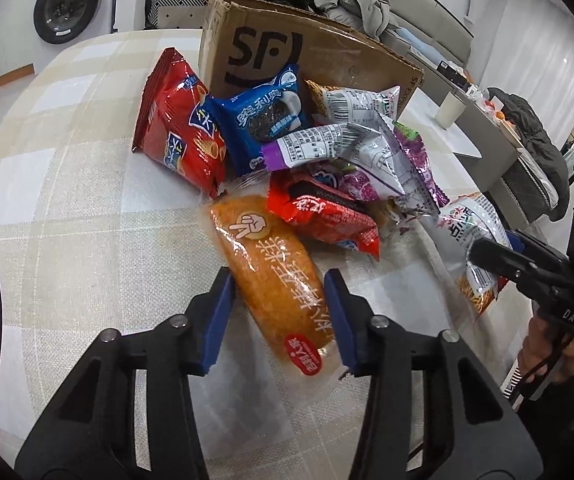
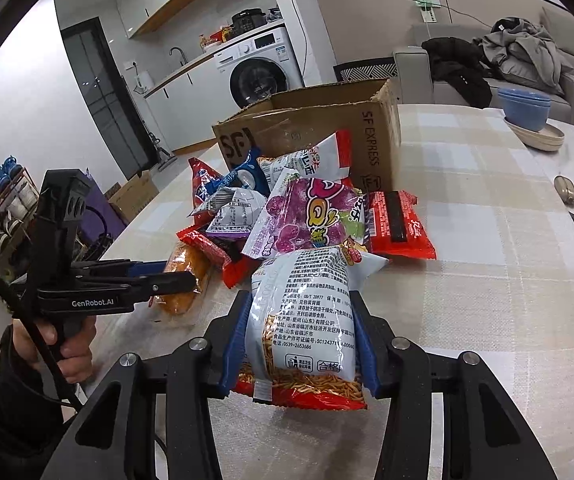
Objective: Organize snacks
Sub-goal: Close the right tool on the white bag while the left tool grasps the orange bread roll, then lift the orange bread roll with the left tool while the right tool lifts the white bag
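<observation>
A pile of snack packets lies on the checked tablecloth (image 1: 67, 200) in front of an open cardboard box (image 1: 327, 52) (image 2: 315, 120). My left gripper (image 1: 279, 292) (image 2: 191, 280) is shut on an orange bread packet (image 1: 275, 264) (image 2: 185, 276) at the pile's near edge, one blue pad against each long side. My right gripper (image 2: 302, 304) (image 1: 487, 252) is shut on a white noodle-snack bag (image 2: 303, 320) (image 1: 475, 232), held a little off the table. In the pile are a red chips bag (image 1: 179, 132), a blue cookie packet (image 1: 263, 120), a purple candy bag (image 2: 307, 216) and a red packet (image 2: 399, 224).
Blue bowls (image 2: 525, 108) stacked on a tan plate stand at the table's far right, with a key fob (image 2: 567, 192) nearer. A washing machine (image 2: 255, 68) and a sofa with clothes (image 2: 519, 48) lie beyond the table. A person's hand (image 2: 71, 344) holds the left gripper's handle.
</observation>
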`<action>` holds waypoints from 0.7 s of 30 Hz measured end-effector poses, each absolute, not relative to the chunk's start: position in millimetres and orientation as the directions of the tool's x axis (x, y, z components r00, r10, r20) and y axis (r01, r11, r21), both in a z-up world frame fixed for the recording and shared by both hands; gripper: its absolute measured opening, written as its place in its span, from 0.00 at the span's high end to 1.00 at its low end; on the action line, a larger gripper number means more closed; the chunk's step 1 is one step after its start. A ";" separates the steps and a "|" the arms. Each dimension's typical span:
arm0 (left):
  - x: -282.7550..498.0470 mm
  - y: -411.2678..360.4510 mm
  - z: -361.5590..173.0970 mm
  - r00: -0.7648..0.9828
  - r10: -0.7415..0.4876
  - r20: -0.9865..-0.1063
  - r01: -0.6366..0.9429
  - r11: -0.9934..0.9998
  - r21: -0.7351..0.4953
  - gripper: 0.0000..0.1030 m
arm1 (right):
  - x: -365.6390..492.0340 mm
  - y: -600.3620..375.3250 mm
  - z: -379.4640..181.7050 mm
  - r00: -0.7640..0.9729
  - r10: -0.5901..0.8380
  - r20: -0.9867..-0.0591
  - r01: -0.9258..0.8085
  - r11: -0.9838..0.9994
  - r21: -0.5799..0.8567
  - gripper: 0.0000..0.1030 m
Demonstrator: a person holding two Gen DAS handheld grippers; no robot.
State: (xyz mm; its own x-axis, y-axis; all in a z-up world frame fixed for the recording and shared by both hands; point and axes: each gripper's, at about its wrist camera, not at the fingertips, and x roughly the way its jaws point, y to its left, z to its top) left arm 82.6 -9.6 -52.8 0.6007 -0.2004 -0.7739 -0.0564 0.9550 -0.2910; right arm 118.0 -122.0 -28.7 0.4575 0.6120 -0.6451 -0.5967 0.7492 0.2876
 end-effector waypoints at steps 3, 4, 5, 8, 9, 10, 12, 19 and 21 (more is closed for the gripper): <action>77.8 -11.7 -51.9 0.606 -0.199 -0.771 -0.055 0.955 -0.290 0.64 | 115.7 -122.8 -25.7 0.464 0.616 -0.636 -0.601 0.747 0.285 0.54; 73.7 -9.8 -51.8 0.608 -0.196 -0.770 -0.056 0.956 -0.287 0.64 | 115.2 -123.2 -24.4 0.468 0.618 -0.632 -0.602 0.747 0.284 0.54; 71.9 -10.1 -51.1 0.610 -0.191 -0.769 -0.057 0.957 -0.283 0.65 | 115.2 -123.5 -23.7 0.471 0.619 -0.629 -0.603 0.746 0.283 0.54; 65.7 -9.8 -48.5 0.617 -0.190 -0.763 -0.057 0.957 -0.284 0.66 | 112.7 -125.6 -20.2 0.483 0.624 -0.614 -0.606 0.745 0.280 0.54; 63.4 -9.2 -48.2 0.621 -0.187 -0.761 -0.058 0.957 -0.283 0.66 | 112.0 -126.2 -19.1 0.487 0.626 -0.609 -0.607 0.744 0.280 0.54; 59.9 -7.6 -47.3 0.624 -0.184 -0.759 -0.058 0.958 -0.281 0.67 | 111.2 -126.0 -17.9 0.490 0.628 -0.604 -0.608 0.743 0.279 0.54; 52.2 -4.0 -44.0 0.634 -0.174 -0.753 -0.061 0.960 -0.273 0.67 | 110.1 -126.3 -15.5 0.495 0.631 -0.596 -0.609 0.742 0.280 0.54; 27.5 9.6 -36.4 0.660 -0.152 -0.735 -0.070 0.963 -0.262 0.68 | 108.4 -127.8 -11.1 0.514 0.643 -0.568 -0.610 0.739 0.284 0.55; 24.7 13.4 -36.3 0.663 -0.156 -0.732 -0.072 0.960 -0.269 0.68 | 108.9 -127.6 -11.5 0.518 0.640 -0.567 -0.611 0.741 0.279 0.55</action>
State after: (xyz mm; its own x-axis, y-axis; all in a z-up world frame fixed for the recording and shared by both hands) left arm 24.7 13.4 -36.3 0.6627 -0.1561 -0.7324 -0.0716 0.9603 -0.2695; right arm 108.9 -127.6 -11.5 0.5178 0.6405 -0.5671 -0.6112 0.7408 0.2785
